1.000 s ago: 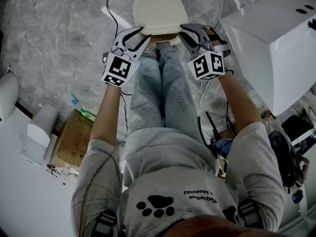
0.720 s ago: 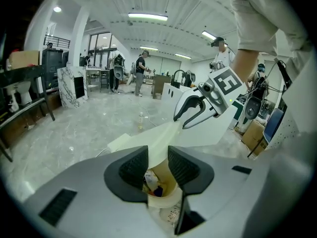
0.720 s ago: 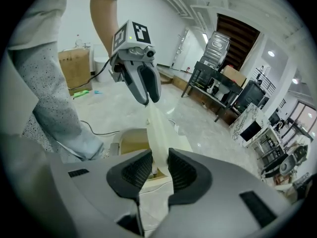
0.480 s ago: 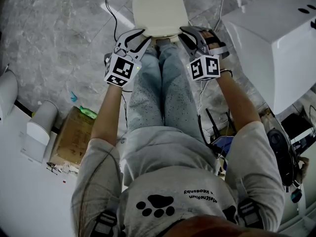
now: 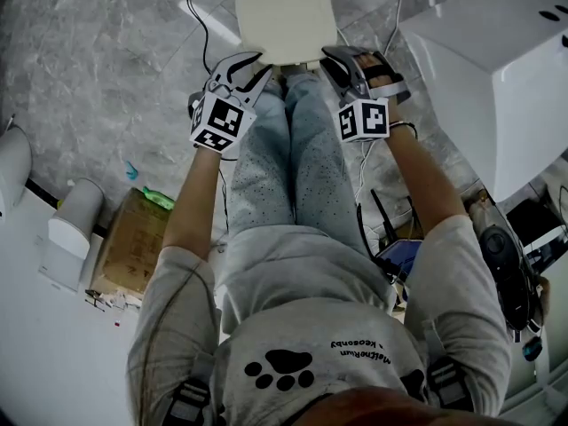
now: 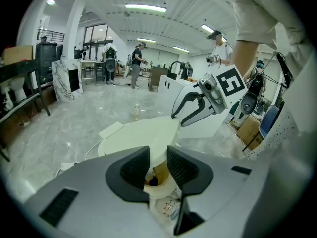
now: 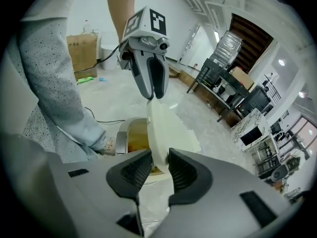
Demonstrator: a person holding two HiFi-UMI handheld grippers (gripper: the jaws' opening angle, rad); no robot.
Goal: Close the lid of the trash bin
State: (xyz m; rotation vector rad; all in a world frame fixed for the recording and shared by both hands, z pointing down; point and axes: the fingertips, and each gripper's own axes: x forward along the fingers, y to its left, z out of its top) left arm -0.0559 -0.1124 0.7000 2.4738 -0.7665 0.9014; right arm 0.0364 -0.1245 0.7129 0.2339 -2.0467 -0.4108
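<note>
The trash bin's cream lid (image 5: pixel 282 16) is half lowered over the bin, at the top middle of the head view, just past the person's feet. My left gripper (image 5: pixel 256 63) is on its near left edge. Its jaws are closing, and the lid (image 6: pixel 143 135) fills the gap between the pads. My right gripper (image 5: pixel 328 59) holds the near right edge, with the lid (image 7: pixel 166 125) pinched between its pads. Under the lid the bin's brown inside (image 7: pixel 133 135) still shows. Each gripper view shows the other gripper: the right gripper (image 6: pixel 190 110) and the left gripper (image 7: pixel 153 90).
The person's legs (image 5: pixel 293 149) stand right before the bin, between my arms. A large white cabinet (image 5: pixel 497 87) is close on the right. Cables (image 5: pixel 200 25) run over the marble floor. A cardboard box (image 5: pixel 133 247) and white canisters (image 5: pixel 75 216) lie at the left.
Both grippers have sunk and moved a little away from the person, bringing the lid down flatter. The brown opening that showed under the lid's near edge is now hidden in the head view.
</note>
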